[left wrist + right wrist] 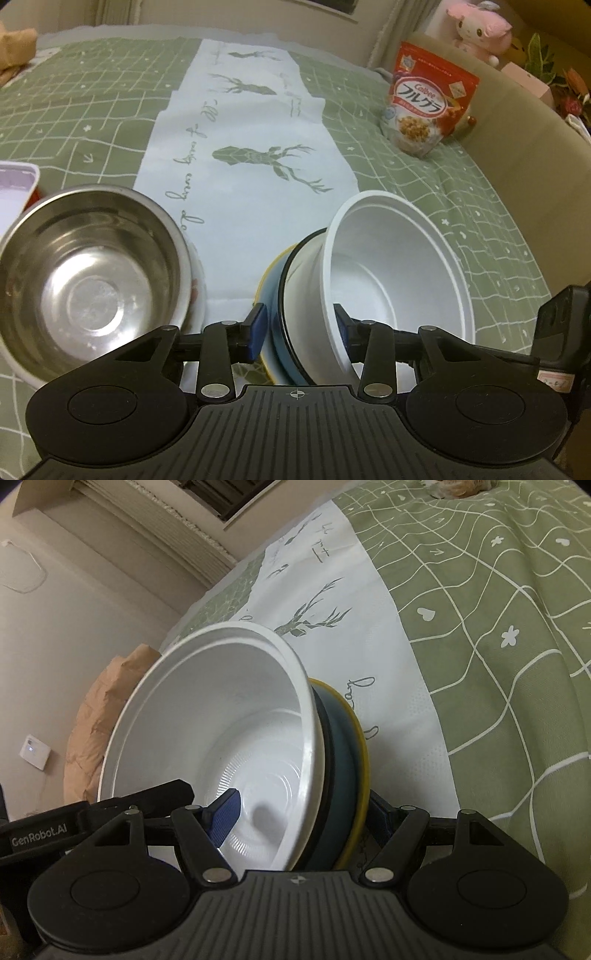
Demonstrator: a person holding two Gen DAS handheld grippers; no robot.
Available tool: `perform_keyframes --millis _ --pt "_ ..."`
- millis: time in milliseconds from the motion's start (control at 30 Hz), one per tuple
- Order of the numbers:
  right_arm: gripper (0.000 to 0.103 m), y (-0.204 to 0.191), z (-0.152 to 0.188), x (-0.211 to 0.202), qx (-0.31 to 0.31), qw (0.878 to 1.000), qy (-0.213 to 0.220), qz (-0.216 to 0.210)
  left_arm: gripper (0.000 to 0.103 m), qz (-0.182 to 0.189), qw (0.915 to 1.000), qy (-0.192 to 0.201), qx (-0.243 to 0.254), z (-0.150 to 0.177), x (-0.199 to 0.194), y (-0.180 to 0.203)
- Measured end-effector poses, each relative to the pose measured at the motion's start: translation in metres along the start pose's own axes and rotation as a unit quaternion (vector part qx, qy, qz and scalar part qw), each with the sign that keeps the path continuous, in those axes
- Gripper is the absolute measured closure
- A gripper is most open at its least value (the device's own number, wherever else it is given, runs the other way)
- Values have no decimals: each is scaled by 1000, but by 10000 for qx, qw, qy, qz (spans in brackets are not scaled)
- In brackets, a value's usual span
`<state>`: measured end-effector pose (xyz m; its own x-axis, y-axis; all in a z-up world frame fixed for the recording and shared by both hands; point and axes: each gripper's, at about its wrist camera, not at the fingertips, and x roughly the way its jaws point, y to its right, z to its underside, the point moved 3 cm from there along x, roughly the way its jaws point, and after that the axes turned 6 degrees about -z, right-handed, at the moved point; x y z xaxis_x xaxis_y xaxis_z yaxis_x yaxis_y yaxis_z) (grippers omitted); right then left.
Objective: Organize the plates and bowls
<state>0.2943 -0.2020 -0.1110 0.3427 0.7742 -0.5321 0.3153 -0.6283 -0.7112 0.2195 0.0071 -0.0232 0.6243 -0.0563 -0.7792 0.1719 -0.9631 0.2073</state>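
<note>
A tilted nested stack has a white plastic bowl [399,266] [221,709] on top, then a black-rimmed bowl, a blue bowl [343,746] and a yellow plate [364,746]. My left gripper [299,328] is shut across the stack's near rim, with one pad inside the white bowl and the other against the yellow plate. My right gripper [303,816] clamps the same stack from the other side, one pad in the white bowl and one finger behind the plate. A steel bowl [92,280] rests in a white dish on the left.
A green checked cloth [92,110] with a white deer runner [251,177] covers the table. A red cereal bag [424,107] stands at the far right and a pale container [14,184] sits at the left edge. A brown paper bag [96,709] is by the wall.
</note>
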Motion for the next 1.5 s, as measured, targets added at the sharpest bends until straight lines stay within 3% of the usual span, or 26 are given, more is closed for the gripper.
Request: perform_keyframes --millis 433,500,533,633,833,1167,1500 --pt "30 -15 8 -6 -190 9993 -88 313 56 -94 10000 -26 7 4 6 -10" --pt "30 -16 7 -4 -226 9990 -124 377 56 -27 9999 -87 -51 4 11 -12" --pt "30 -17 6 -4 -232 9988 -144 406 59 123 9997 -185 -140 3 15 -14" --pt "30 -17 1 -5 -201 9981 -162 561 54 555 9964 -461 -439 4 25 -19" --pt "31 -12 -2 1 199 9982 -410 382 54 793 9910 -660 -849 5 35 -28" --pt "31 -12 -3 -4 549 9961 -596 336 53 811 9899 -1006 -591 5 24 -26" --pt "31 -18 1 -1 233 9955 -831 401 50 983 9860 -1111 -758 11 20 -35"
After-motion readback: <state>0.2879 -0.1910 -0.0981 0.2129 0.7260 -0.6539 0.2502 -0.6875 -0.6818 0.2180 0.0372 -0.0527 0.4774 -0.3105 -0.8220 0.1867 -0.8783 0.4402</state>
